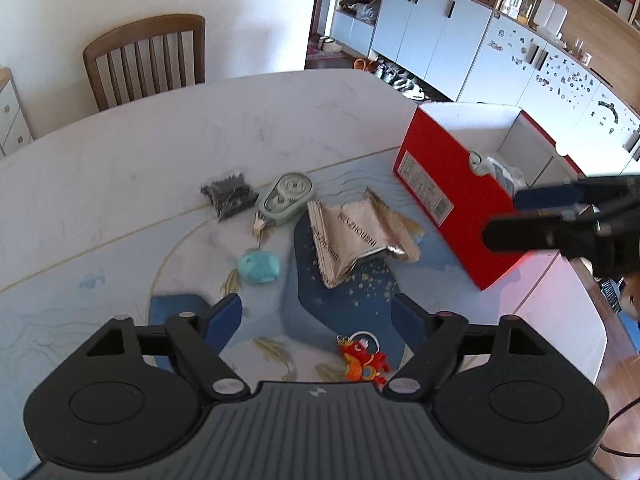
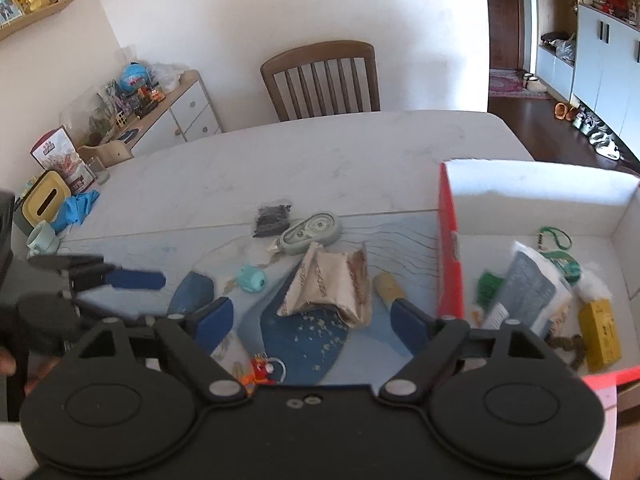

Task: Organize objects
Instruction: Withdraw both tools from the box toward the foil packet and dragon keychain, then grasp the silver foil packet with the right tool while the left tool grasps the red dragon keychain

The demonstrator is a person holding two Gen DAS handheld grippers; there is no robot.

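The left gripper (image 1: 318, 316) hangs over the mat (image 1: 340, 308) with both jaws spread and nothing between them; the right gripper (image 2: 312, 316) likewise stands wide and empty beside the box (image 2: 448, 240). Six loose things lie on the mat: one red keyring toy (image 1: 362, 360) just below the left jaws, one teal case (image 1: 259, 267), one crumpled foil pouch (image 1: 352, 236) with its long axis running away from the camera, one green tape dispenser (image 1: 286, 198) lying slantwise, one black packet (image 1: 230, 196) beside it, and one yellowish roll (image 2: 390, 288) touching the box wall; the box is red outside, white inside, open, and holds several items, among them one yellow carton (image 2: 600, 332); one chair (image 1: 148, 60) stands behind the table (image 1: 160, 140).
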